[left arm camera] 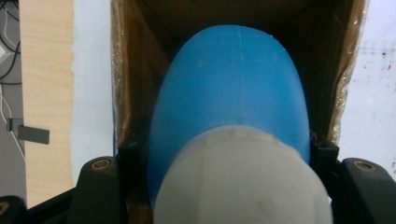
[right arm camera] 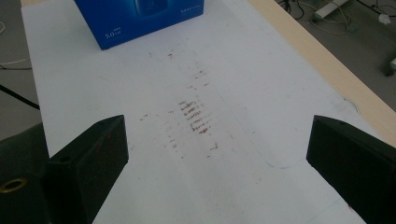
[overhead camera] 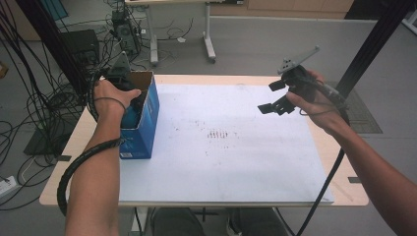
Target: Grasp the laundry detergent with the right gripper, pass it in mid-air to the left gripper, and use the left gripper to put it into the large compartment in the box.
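A blue bottle (left arm camera: 233,88) with a pale grey cap (left arm camera: 243,182) is clamped between the jaws of my left gripper (left arm camera: 229,149). Its far end points into an open blue cardboard box (left arm camera: 123,74) with a brown inside. In the high view that box (overhead camera: 150,123) stands upright at the left of the table. My left gripper (overhead camera: 134,105) reaches into its open top with the bottle (overhead camera: 130,118). My right gripper (overhead camera: 271,97) hovers over the table's right side, open and holding nothing. In the right gripper view, the right gripper (right arm camera: 217,158) looks across at the box (right arm camera: 140,18).
A white mat (overhead camera: 221,162) covers most of the wooden table (overhead camera: 344,182), with brown smudges (right arm camera: 194,116) near its middle. Black frame posts (overhead camera: 373,44) rise at both sides. Cables and a desk's legs (overhead camera: 209,42) lie on the floor behind.
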The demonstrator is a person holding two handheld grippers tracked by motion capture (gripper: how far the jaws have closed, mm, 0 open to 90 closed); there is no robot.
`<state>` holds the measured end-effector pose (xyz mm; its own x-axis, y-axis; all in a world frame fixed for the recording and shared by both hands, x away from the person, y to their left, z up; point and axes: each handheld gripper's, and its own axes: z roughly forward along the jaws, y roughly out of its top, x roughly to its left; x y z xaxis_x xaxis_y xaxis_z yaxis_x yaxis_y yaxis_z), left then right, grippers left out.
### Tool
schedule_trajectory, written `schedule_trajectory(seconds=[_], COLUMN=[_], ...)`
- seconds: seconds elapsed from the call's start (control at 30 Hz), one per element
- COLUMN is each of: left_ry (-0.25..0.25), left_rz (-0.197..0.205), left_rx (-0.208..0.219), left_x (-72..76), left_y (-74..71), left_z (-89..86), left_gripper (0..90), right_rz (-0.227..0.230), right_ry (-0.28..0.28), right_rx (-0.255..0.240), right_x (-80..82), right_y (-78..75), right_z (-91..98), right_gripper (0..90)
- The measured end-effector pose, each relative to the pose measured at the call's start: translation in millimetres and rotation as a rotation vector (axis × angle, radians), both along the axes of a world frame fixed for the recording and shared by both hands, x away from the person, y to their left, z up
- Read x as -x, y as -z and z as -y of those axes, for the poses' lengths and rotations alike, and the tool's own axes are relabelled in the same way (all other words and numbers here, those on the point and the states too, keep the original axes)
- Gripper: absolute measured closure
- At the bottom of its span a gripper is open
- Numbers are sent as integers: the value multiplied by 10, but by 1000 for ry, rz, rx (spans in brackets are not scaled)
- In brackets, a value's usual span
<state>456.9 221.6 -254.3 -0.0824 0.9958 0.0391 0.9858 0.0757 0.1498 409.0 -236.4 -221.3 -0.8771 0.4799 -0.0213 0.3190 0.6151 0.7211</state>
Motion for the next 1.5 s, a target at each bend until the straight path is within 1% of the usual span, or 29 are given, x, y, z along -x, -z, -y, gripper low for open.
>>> schedule_trajectory(seconds=[0.37, 0.83, 0.93, 1.0, 1.17, 1.5], left_ry=[5, 12, 13, 18, 18, 18], left_rz=[-2, -11, -7, -14, -9, -16], left_rx=[-3, -2, -6, -8, -12, -20], left_x=[23, 29, 28, 24, 24, 21], left_y=[122, 193, 199, 198, 207, 211], left_z=[-20, -12, -3, 8, 16, 44], left_gripper=[373, 372, 372, 372, 371, 370], right_rz=[-2, -2, -2, -3, -6, -6], right_ry=[4, 6, 8, 9, 12, 20], right_rx=[-3, -5, -5, -3, -6, -8], right_x=[-1, -1, -2, -4, -13, -25], right_y=[12, 19, 23, 27, 36, 45], right_z=[7, 20, 28, 33, 36, 69], right_gripper=[57, 57, 57, 57, 57, 57])
